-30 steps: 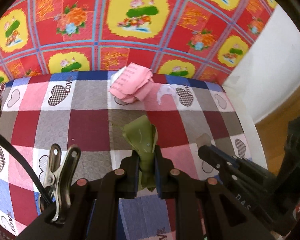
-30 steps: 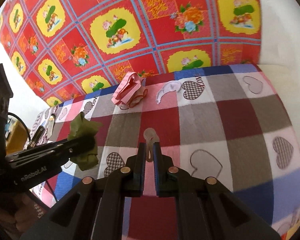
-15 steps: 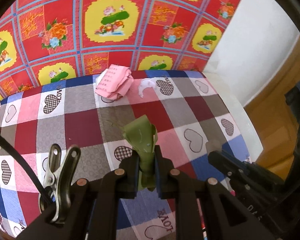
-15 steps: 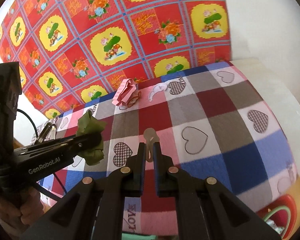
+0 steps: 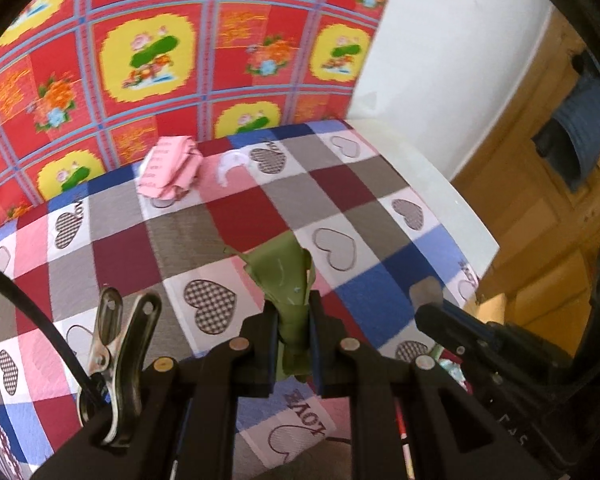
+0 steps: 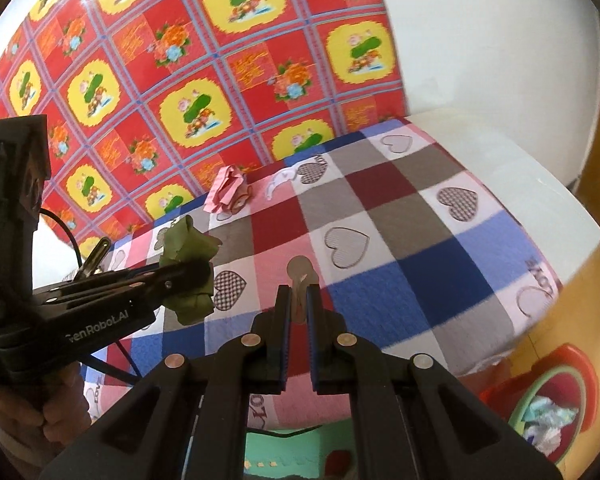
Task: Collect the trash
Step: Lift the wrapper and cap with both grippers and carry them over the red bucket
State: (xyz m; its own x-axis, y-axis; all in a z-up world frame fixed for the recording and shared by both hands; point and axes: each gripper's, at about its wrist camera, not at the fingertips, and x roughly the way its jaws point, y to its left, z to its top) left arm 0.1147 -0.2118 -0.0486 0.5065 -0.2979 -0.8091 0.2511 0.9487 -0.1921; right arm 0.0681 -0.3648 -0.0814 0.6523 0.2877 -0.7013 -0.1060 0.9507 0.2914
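Both of my tongs are pulling back and swinging right since a second ago, so the counter (image 5: 380,184) edge and wooden floor (image 5: 540,216) are now showing. Through the left wrist view, my left tongs (image 5: 293,332) are pinching the green crumpled paper (image 5: 282,272) at its twisted stem; it is looking light and soft, so a firm squeeze low on the wad is holding it. A pink folded paper (image 5: 168,168) and a white scrap (image 5: 230,162) are lying at the counter's far edge. Through the right wrist view, my right tongs (image 6: 298,300) are pressed nearly together on a thin, pale round scrap (image 6: 300,270), flimsy and apt to slip. Below right, a red bin (image 6: 556,392) is already holding crumpled trash.
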